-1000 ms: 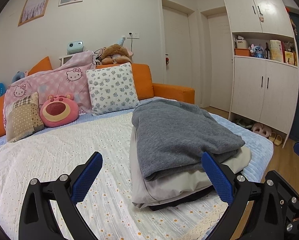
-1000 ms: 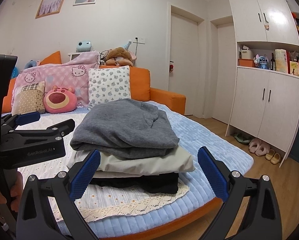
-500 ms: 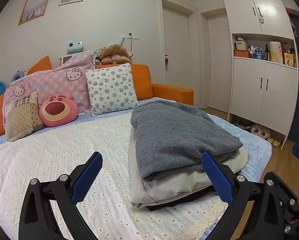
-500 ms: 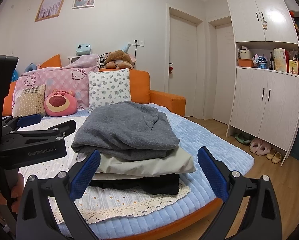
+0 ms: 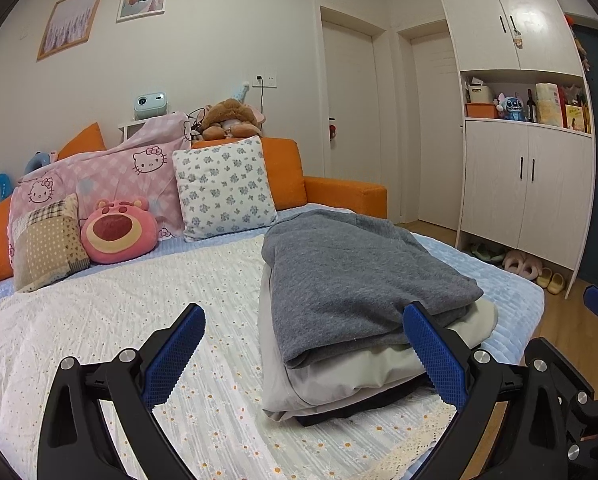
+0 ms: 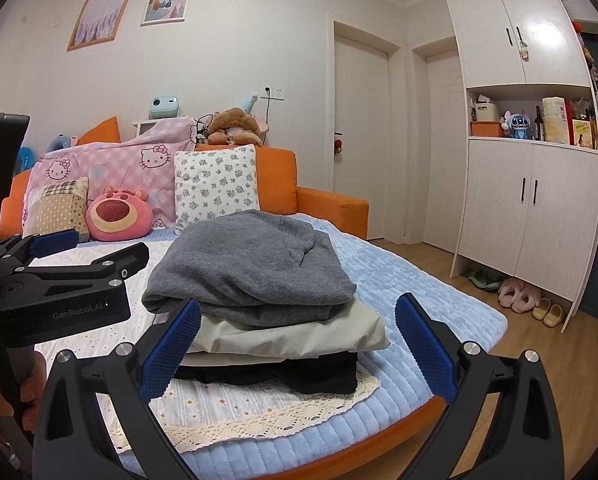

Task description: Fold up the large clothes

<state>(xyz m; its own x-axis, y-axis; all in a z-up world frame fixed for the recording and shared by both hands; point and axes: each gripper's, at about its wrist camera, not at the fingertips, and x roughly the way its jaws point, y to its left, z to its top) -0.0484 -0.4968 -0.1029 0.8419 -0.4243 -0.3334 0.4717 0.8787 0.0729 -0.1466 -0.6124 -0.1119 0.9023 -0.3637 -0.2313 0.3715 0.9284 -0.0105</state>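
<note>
**Folded stack on bed, both grippers empty**

Left hand-held gripper spread wide, holds nothing, above white daisy sheet. Stack sits right side of bed: grey sweater on top, beige garment under it, black garment at bottom. Right hand-held gripper spread wide, empty, in front of stack, not touching. White cabinet far right.
</note>
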